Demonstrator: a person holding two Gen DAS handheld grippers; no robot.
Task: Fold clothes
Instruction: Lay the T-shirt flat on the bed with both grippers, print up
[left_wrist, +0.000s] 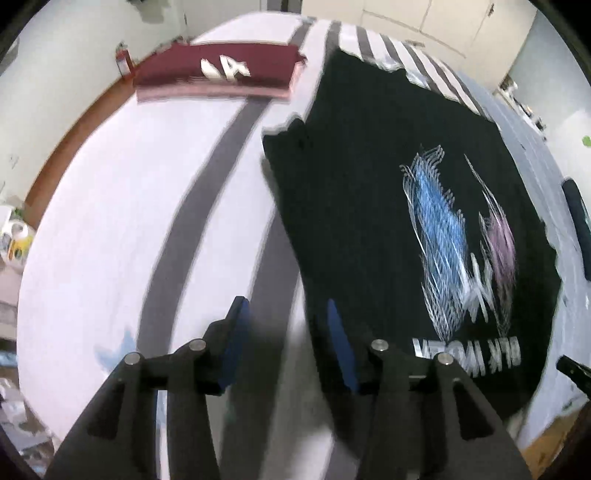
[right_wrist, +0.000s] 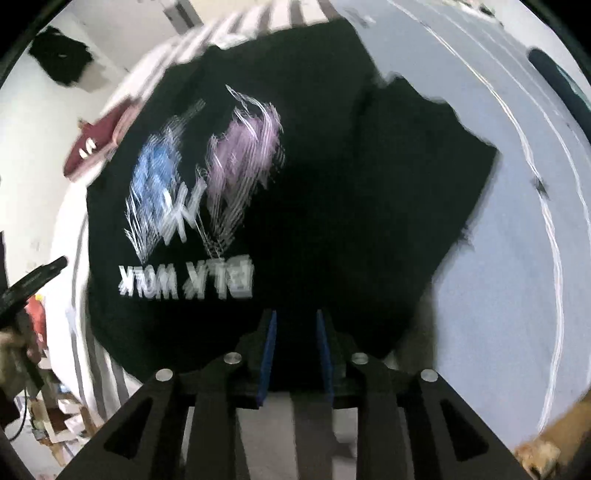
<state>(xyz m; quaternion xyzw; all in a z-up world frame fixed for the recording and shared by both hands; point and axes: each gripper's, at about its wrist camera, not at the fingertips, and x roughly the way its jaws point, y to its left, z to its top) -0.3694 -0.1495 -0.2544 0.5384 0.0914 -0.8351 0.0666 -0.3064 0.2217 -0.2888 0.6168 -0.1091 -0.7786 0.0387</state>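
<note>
A black T-shirt (left_wrist: 373, 192) with a blue and purple print lies spread flat on a white sheet with grey stripes (left_wrist: 122, 221). It also shows in the right wrist view (right_wrist: 314, 206). My left gripper (left_wrist: 284, 314) is open and empty, above the shirt's left edge near one sleeve. My right gripper (right_wrist: 294, 321) is open and empty, over the shirt's near hem. The left gripper's tip shows at the left edge of the right wrist view (right_wrist: 33, 282). Both views are motion-blurred.
A folded maroon garment (left_wrist: 218, 72) lies at the far side of the sheet; it also shows in the right wrist view (right_wrist: 92, 147). A dark oblong object (left_wrist: 578, 229) lies near the right edge. Clutter stands beyond the bed's left side (left_wrist: 14, 236).
</note>
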